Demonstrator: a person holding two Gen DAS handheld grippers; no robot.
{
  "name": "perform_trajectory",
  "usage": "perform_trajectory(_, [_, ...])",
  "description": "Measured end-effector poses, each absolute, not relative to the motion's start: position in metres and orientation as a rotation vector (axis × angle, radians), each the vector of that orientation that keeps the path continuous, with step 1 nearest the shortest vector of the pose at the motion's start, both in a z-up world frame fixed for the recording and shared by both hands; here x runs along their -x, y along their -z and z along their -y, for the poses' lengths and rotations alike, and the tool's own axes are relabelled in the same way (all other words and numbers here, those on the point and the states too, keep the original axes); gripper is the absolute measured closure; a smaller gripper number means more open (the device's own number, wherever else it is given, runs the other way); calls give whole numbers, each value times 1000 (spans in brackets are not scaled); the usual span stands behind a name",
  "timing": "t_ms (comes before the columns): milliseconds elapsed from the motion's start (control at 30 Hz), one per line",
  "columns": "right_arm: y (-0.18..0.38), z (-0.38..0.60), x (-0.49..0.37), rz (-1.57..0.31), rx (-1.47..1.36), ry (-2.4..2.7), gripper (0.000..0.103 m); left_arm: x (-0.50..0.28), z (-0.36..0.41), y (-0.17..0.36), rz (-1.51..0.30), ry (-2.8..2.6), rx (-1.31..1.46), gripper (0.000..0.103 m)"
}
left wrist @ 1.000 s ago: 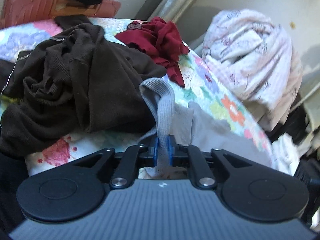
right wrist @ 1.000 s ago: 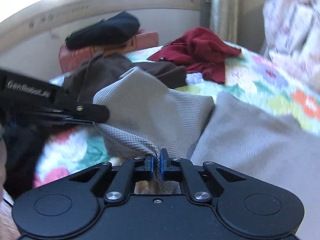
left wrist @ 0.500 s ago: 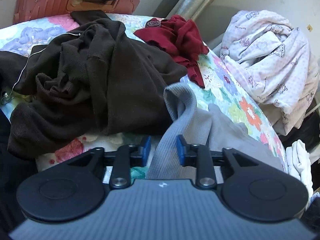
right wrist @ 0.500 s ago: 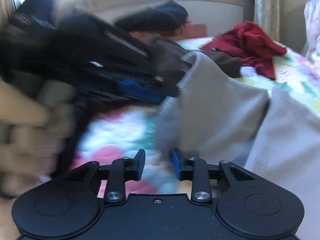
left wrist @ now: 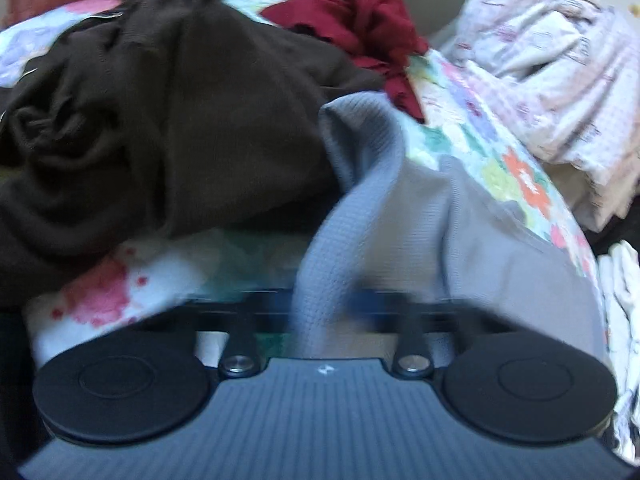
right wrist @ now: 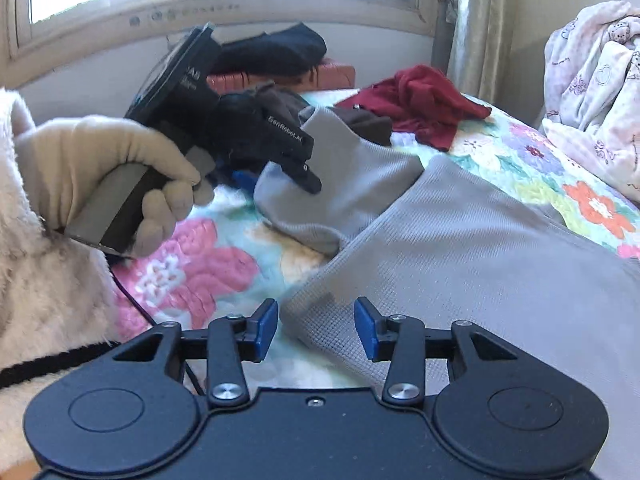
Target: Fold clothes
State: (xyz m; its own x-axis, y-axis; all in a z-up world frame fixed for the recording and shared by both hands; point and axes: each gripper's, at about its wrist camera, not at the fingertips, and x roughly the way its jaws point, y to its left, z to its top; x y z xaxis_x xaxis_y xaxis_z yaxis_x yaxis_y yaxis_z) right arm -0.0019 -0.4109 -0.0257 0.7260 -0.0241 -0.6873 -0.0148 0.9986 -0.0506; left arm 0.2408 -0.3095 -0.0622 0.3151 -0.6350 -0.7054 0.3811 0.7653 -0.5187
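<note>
A grey knit garment (right wrist: 460, 248) lies spread on the floral bedspread (right wrist: 192, 264); its sleeve (right wrist: 344, 176) is folded across toward the left. In the left wrist view the sleeve (left wrist: 360, 184) rises between the jaws of my left gripper (left wrist: 320, 300), which stand apart; the view is blurred. In the right wrist view the left gripper (right wrist: 296, 168) hovers at the sleeve's end. My right gripper (right wrist: 316, 326) is open over the garment's near edge, holding nothing.
A dark brown garment (left wrist: 160, 112) is heaped at the left, a red garment (left wrist: 360, 24) behind it, and a pink-white blanket (left wrist: 552, 64) at the right. A suitcase (right wrist: 280, 76) with black clothing stands under the window.
Both grippers were shut on the grey sleeve a second ago; both have opened and let it go. The right gripper has pulled back to the garment's near edge.
</note>
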Motion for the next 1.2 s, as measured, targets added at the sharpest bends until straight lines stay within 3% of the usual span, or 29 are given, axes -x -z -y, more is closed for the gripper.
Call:
perform_trajectory(33, [27, 407, -1, -757, 83, 7, 46, -240, 309, 61, -1051, 682, 284, 98])
perform_trajectory(433, [78, 373, -40, -896, 392, 132, 47, -234, 307, 58, -993, 701, 292, 98])
perform_trajectory(500, [76, 377, -42, -888, 367, 110, 56, -232, 309, 56, -975, 722, 294, 98])
perform_trajectory(533, [73, 381, -43, -888, 341, 96, 85, -231, 310, 54, -963, 736, 296, 98])
perform_trajectory(600, [63, 392, -43, -870, 287, 104, 95, -228, 313, 49, -932, 767, 294, 98])
perform_trajectory(867, [9, 473, -8, -681, -114, 112, 96, -216, 364, -4, -816, 943, 236, 98])
perform_trajectory(1033, [-13, 538, 32, -570, -324, 145, 96, -180, 458, -63, -730, 1127, 97, 98])
perform_trajectory(1200, [-20, 599, 87, -507, -418, 228, 96, -105, 571, -87, -691, 1339, -36, 98])
